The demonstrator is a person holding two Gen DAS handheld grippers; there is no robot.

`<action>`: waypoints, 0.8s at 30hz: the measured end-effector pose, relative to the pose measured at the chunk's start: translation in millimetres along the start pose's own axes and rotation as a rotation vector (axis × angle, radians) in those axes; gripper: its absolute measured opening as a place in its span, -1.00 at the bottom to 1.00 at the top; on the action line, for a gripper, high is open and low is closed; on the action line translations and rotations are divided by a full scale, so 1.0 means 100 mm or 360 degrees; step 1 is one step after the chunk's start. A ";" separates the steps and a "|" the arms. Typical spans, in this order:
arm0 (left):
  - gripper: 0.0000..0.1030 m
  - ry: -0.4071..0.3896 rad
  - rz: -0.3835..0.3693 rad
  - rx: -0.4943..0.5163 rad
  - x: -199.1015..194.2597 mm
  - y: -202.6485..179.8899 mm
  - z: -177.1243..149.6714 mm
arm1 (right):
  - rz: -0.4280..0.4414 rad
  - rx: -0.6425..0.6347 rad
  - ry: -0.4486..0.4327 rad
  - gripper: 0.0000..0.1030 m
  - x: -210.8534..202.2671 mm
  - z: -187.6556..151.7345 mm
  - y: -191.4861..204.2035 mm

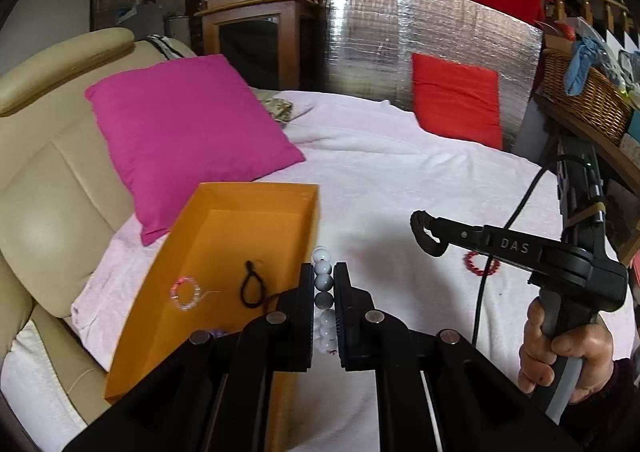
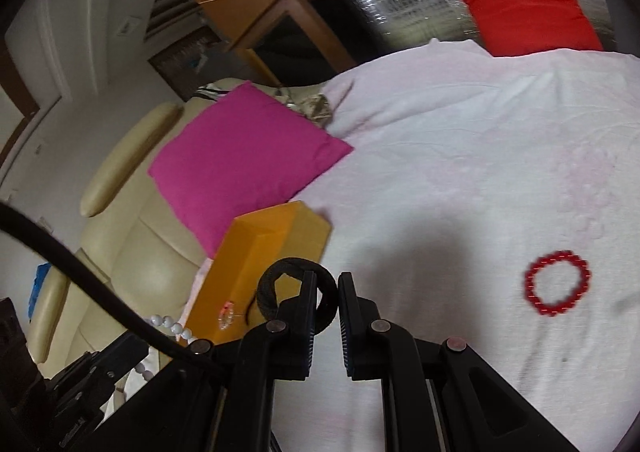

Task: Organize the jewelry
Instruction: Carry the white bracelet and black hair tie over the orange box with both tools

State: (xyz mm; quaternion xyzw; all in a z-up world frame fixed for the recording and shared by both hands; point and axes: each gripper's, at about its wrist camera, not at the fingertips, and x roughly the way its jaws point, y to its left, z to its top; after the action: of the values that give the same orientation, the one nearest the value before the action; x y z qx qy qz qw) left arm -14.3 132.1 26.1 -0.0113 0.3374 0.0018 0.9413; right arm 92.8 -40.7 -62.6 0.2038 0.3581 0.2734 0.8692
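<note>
My left gripper [image 1: 324, 272] is shut on a white bead bracelet [image 1: 323, 280], held by the right wall of an open orange box [image 1: 176, 292]. In the box lie a pink clear bead bracelet [image 1: 185, 293] and a black cord bracelet [image 1: 251, 283]. My right gripper [image 2: 326, 278] is shut on a black braided bracelet [image 2: 276, 284], also seen in the left wrist view [image 1: 426, 234], above the blanket right of the box [image 2: 256, 248]. A red bead bracelet [image 2: 558, 283] lies on the blanket; it shows partly behind the right gripper [image 1: 478, 264].
A pale pink blanket [image 1: 400, 172] covers the cream sofa [image 1: 52, 180]. A magenta cushion [image 1: 188, 136] leans behind the box, a red cushion [image 1: 456, 100] against a silver foil panel [image 1: 400, 36]. A wicker basket [image 1: 584, 92] stands at the right.
</note>
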 end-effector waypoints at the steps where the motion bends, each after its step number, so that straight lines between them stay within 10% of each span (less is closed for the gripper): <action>1: -0.82 -0.0006 0.0016 -0.0001 -0.01 0.03 0.00 | 0.0012 -0.0010 0.0001 -0.77 0.02 -0.01 0.05; 24: -0.82 0.0040 0.0172 -0.0066 0.11 0.53 -0.03 | 0.0184 -0.0154 0.0057 -0.77 0.44 -0.19 0.59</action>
State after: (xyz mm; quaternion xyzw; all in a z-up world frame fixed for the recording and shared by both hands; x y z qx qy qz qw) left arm -8.7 184.7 15.6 -0.0125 0.3492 0.0596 0.9351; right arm 85.6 34.6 -65.6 0.1770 0.3475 0.3436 0.8543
